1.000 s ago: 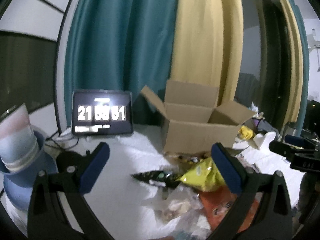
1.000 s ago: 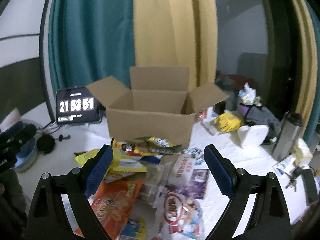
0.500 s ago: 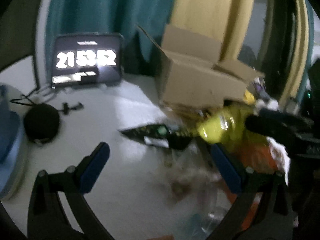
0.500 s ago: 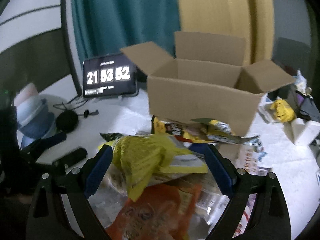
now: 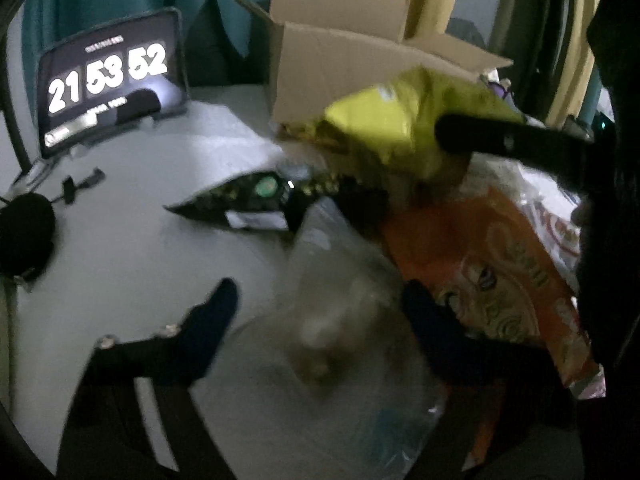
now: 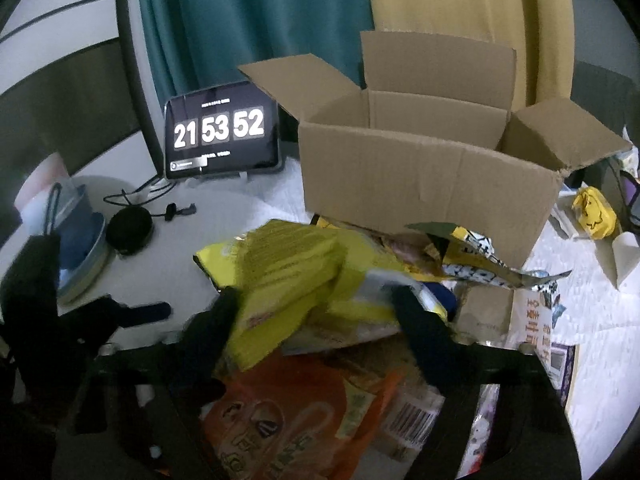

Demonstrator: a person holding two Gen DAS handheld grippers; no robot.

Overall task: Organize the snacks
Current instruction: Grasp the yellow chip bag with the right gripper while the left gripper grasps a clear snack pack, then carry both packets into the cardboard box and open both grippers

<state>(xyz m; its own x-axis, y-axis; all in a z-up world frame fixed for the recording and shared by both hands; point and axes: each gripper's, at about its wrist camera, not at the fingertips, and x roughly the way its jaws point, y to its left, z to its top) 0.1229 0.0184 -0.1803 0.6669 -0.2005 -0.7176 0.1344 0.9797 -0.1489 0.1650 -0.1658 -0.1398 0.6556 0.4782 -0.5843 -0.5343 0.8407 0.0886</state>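
Teal and yellow curtains hang behind the cardboard box (image 6: 424, 176). In front of it, the right hand-held gripper (image 6: 316, 312) pinches the yellow snack bag (image 6: 288, 264); the left hand-held gripper (image 5: 320, 308) is spread over a clear bag (image 5: 340, 280). Slippery foil could slide free.

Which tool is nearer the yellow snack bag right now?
Right. The right tool has its fingers on either side of the yellow snack bag. The left tool sits lower, straddling a clear bag.
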